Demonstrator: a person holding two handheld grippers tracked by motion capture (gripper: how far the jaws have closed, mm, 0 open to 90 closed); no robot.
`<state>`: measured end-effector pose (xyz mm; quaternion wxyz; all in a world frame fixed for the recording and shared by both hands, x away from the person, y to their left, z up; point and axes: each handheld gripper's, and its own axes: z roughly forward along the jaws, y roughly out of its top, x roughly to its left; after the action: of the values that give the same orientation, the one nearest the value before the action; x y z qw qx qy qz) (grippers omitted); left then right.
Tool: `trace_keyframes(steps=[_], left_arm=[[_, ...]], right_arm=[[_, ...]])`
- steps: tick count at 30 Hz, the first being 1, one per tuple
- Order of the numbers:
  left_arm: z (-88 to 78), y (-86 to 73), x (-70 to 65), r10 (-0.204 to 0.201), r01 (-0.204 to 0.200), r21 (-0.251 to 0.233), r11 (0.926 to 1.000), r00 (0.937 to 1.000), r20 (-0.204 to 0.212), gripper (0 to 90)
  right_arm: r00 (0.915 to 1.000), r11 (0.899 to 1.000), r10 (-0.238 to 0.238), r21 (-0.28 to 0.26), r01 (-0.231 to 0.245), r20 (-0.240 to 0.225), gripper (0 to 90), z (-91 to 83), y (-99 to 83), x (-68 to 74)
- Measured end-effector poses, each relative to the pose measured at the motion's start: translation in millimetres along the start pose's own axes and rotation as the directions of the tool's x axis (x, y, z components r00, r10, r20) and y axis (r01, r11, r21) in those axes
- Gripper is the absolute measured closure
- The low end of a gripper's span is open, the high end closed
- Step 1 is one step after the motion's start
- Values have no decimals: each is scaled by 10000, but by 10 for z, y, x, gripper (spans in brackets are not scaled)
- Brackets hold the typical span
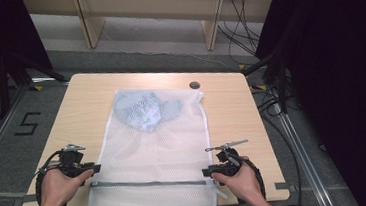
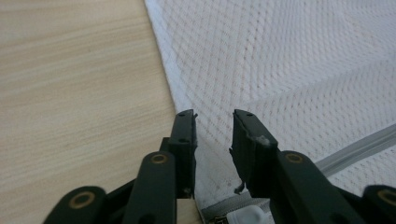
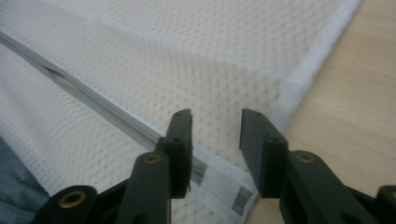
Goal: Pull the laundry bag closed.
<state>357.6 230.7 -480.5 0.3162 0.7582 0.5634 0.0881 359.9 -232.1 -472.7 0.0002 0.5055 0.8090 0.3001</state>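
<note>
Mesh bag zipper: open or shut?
Mostly shut. The grey zipper runs as one closed line across the mesh bag in the high view; the right gripper view shows a small dark gap partway along.

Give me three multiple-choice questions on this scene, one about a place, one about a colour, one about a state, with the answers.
1. Where in the mesh laundry bag does the garment lie?
A. at its far end
B. by the zipper
C. outside it

2. What colour is the garment?
A. red
B. light blue
C. black

3. How stand the jaws of the right gripper?
A. shut on the zipper
B. shut on the table
C. open

Answers: 1 A, the high view shows it at the end away from the zipper. 2 B, it shows pale blue through the white mesh. 3 C, the right gripper view shows a gap between the jaws, over the mesh.
</note>
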Motion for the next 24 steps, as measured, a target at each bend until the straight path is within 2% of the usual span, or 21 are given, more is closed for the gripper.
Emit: trace_keyframes(steps=[1,2,3,4,6,7,8,9,10,11,12,13,14,15,16,18,19,21,23,24], left_arm=[[0,0,0,0,0,0,10000,10000,0,714],[-7,4,-2,-87,89,211,9997,9999,-83,739],[-11,8,-4,-101,103,240,9997,9999,-93,752],[-17,11,-12,-77,82,292,9995,9998,-185,774],[-40,-2,-13,209,-192,683,9975,9995,-236,817],[-46,-17,-14,154,-135,856,9962,9997,-214,834],[-47,-32,-10,232,-205,936,9954,9993,-278,856],[-49,-42,-10,257,-215,1053,9942,9989,-386,869],[-35,-56,-37,-153,204,1004,9947,9986,-515,881],[-29,-56,-42,-217,277,1017,9944,9980,-592,893],[-37,-50,-35,-163,223,1243,9920,9987,-488,895],[-37,-50,-35,-163,223,1243,9920,9987,-488,897],[-28,-53,-41,-36,104,1305,9914,9986,-530,898],[-28,-53,-41,-36,104,1305,9914,9986,-530,898],[-23,-52,-41,29,44,1588,9873,9989,-459,899],[4,-65,-47,-83,167,1610,9868,9986,-522,899],[-2,-59,-39,-72,164,1875,9821,9987,-498,899],[25,-73,-39,-224,300,1593,9868,9985,-493,899],[18,-60,-37,-66,166,1919,9813,9986,-527,899],[18,-60,-37,-66,166,1919,9813,9986,-527,899]], right_arm=[[10000,10000,0,0,0,0,658,0,0,0],[9998,9998,87,-177,-91,-202,700,-3,15,43],[9993,10000,-46,-88,42,-379,711,-4,20,39],[9994,9999,81,-130,-85,-336,719,-3,27,71],[9987,9999,-110,-27,109,-504,722,-8,38,108],[9987,9999,-136,-97,131,-498,722,-9,45,141],[9983,10000,44,-75,-48,-577,723,-8,53,192],[9980,9997,-238,-18,237,-584,726,-12,64,198],[9977,10000,-15,-1,15,-684,729,-14,65,251],[9973,9991,-419,-132,411,-603,733,-4,72,247],[9972,9994,-358,-33,357,-649,737,-6,78,275],[9972,9994,-358,-33,357,-649,737,-6,78,275],[9954,9978,-669,-97,663,-689,736,18,95,329],[9954,9978,-669,-97,663,-689,736,18,95,329],[9957,9982,-563,171,577,-735,733,41,113,383],[9934,9971,-730,158,747,-881,730,75,134,417],[9933,9974,-644,250,671,-961,727,89,145,454],[9913,9960,-793,316,831,-1047,720,125,173,498],[9893,9947,-926,336,969,-1125,713,153,195,553],[9877,9937,-1035,310,1078,-1174,707,170,205,575]])
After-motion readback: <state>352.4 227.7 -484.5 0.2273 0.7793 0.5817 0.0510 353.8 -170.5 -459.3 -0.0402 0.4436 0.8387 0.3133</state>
